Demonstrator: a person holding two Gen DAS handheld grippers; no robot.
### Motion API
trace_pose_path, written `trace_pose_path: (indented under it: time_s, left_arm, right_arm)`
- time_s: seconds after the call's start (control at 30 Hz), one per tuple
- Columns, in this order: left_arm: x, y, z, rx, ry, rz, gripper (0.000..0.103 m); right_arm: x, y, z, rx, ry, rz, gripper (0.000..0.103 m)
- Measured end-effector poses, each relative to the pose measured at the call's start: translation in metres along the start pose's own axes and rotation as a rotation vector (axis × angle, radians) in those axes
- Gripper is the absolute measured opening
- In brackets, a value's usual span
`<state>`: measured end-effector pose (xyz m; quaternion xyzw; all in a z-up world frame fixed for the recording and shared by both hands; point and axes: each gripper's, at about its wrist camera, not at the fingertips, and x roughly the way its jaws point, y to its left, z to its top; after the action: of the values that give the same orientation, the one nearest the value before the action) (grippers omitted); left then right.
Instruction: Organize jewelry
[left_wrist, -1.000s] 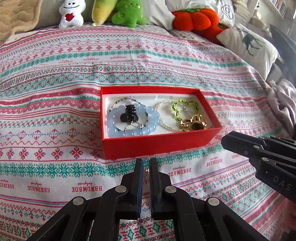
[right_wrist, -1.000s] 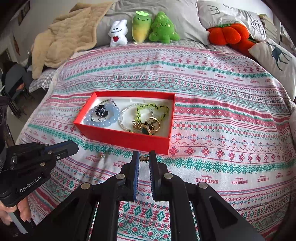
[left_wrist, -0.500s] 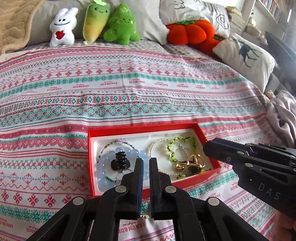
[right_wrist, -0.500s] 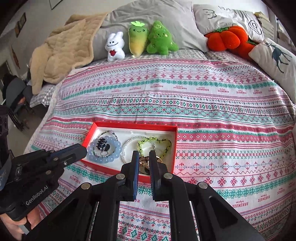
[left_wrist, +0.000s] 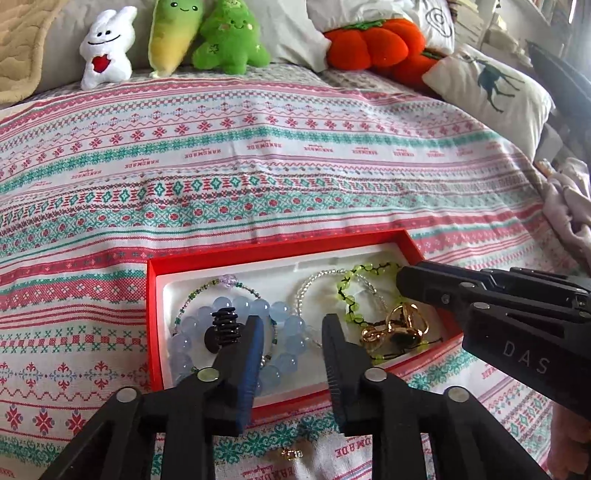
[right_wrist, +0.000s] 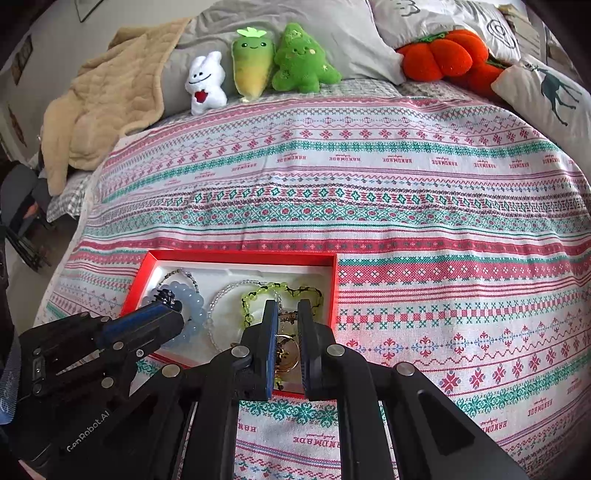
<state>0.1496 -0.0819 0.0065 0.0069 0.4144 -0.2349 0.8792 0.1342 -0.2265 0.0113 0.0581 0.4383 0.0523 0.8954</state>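
RISK: left gripper (left_wrist: 291, 332), jaws spread and empty over red cardboard box (left_wrist: 207, 258), could snag pale-blue bead bracelet (left_wrist: 284, 328) | right gripper (right_wrist: 287, 317), narrowly parted, grasping nothing visible, hovers over gold rings (left_wrist: 404, 325) | small gold ring (left_wrist: 291, 452) lies outside on quilt, easily missed.

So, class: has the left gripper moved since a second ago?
Yes. The left gripper has moved forward over the red box, which had lain ahead of its tips, and its jaws have opened.
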Motion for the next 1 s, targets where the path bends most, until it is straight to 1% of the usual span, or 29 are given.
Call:
trace_pose_path:
  time_s: [0.1, 0.17, 0.3, 0.37, 0.53, 0.7, 0.77, 0.83, 1.0]
  left_arm:
    - [-0.006, -0.001, -0.001, 0.016, -0.008, 0.007, 0.034]
    - [-0.010, 0.000, -0.002, 0.026, -0.016, 0.014, 0.043]
    - [-0.017, 0.002, -0.003, 0.037, -0.023, 0.021, 0.054]
    - [-0.020, 0.005, -0.004, 0.037, -0.024, 0.024, 0.063]
    - [-0.026, 0.017, -0.001, 0.002, -0.032, 0.015, 0.064]
    - [-0.035, 0.024, -0.004, -0.042, -0.016, -0.034, 0.064]
    - [-0.039, 0.024, -0.009, -0.038, -0.010, -0.023, 0.065]
    - [-0.041, 0.024, -0.019, -0.043, 0.012, -0.022, 0.065]
    - [-0.027, 0.013, -0.045, -0.021, 0.105, -0.062, 0.064]
  right_arm:
    - [0.002, 0.002, 0.001, -0.005, 0.000, 0.002, 0.011]
    - [0.003, 0.004, 0.002, -0.011, -0.001, 0.003, 0.011]
    - [0.006, 0.007, 0.004, -0.013, 0.001, 0.004, 0.011]
    - [0.006, 0.008, 0.004, -0.016, 0.001, 0.003, 0.011]
    - [0.004, 0.008, 0.004, -0.018, -0.006, 0.004, 0.011]
    - [-0.007, 0.006, 0.004, -0.009, -0.014, 0.022, 0.011]
    - [-0.015, 0.005, 0.003, -0.010, -0.020, 0.030, 0.011]
    - [-0.021, 0.004, 0.000, -0.015, -0.024, 0.031, 0.011]
    - [-0.028, 0.001, -0.008, -0.023, -0.014, 0.039, 0.011]
